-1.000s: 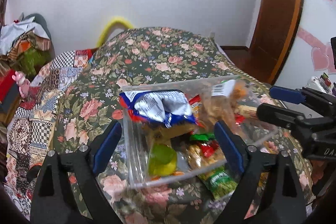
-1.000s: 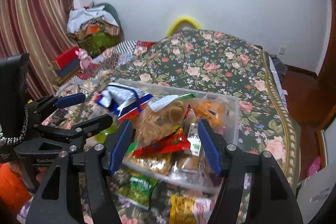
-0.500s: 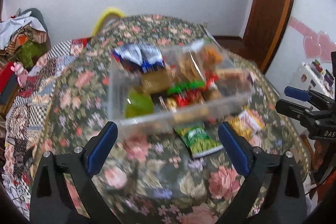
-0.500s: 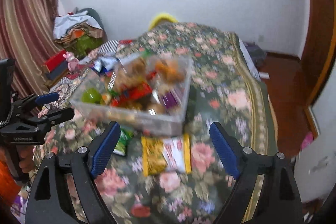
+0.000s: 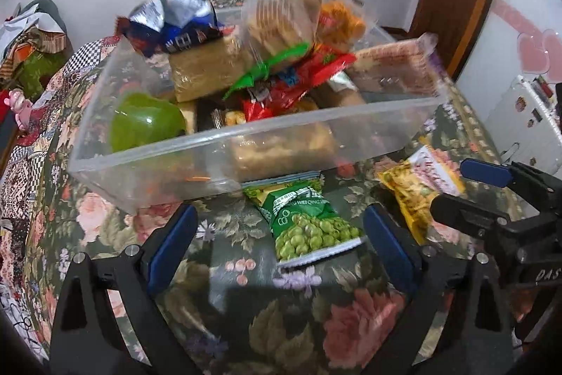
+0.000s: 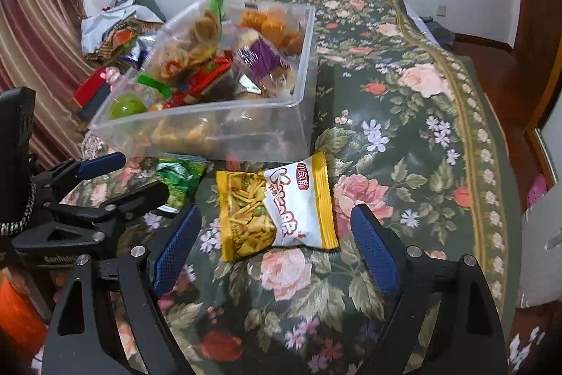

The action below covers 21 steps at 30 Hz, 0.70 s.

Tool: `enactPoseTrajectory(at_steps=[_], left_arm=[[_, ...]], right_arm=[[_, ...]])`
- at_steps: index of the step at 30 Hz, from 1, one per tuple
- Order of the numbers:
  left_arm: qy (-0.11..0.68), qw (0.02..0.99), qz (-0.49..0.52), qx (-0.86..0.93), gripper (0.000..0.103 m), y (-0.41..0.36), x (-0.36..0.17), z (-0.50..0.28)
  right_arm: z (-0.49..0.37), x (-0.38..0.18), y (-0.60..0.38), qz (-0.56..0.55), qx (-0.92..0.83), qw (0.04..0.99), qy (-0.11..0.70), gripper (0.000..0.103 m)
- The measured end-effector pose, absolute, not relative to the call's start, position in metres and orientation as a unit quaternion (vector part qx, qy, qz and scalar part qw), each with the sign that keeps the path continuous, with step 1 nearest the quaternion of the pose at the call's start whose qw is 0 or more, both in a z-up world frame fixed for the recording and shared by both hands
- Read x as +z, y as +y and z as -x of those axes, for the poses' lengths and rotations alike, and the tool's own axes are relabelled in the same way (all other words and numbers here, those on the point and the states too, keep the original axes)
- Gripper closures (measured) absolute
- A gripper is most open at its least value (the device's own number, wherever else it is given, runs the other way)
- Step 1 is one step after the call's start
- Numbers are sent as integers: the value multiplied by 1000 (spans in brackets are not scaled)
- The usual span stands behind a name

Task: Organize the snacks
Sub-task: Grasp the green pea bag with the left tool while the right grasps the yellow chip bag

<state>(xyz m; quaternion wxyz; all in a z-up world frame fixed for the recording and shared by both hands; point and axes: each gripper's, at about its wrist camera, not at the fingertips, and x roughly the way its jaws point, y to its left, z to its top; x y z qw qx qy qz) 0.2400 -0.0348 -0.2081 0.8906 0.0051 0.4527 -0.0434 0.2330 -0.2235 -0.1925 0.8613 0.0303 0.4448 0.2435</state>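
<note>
Here both tools are held wide and empty: the left tool [image 5: 277, 236] around the green pea packet [image 5: 305, 224], the right tool [image 6: 275, 236] around the yellow snack packet [image 6: 275, 204], at six o'clock of the clear bin [image 6: 246, 125].

My left wrist camera looks forward and down past its own fingers at the bin [image 5: 246, 136], close, with the green packet [image 5: 305, 224] right below centre. My right wrist camera sits further right and a bit farther back, aimed down at the yellow packet [image 6: 274, 202], the bin [image 6: 302, 65] up-left of it. Both views share the bin, both packets and the floral cloth [image 6: 404, 136]. Each camera catches the other gripper at its edge.
</note>
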Motion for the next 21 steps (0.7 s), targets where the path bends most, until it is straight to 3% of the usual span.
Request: enactPoseTrajectory(at_steps=[7,9,10,11,15,21], left_arm=[[471,881,14,-47,33,-35,-226,-252],[469,882,9,-49,50,-36,-227,-250],[469,882,4,-53,54,-38,-227,-250],[469,881,-3,-57,58,-40,-227,-248],[469,880,6,-71,60,-39,-224,-240],[452,888,10,-81,60,-30,-204,-218]], right_arm=[[-239,-211,-201,12,237,857,458,18],[-236,-212,-195,28,235,861,451,18],[-235,-213,-193,35,234,863,447,20],[-233,-213,-192,38,233,864,444,29],[-233,-209,-200,22,245,865,438,48],[-223,-203,-208,15,246,869,429,52]])
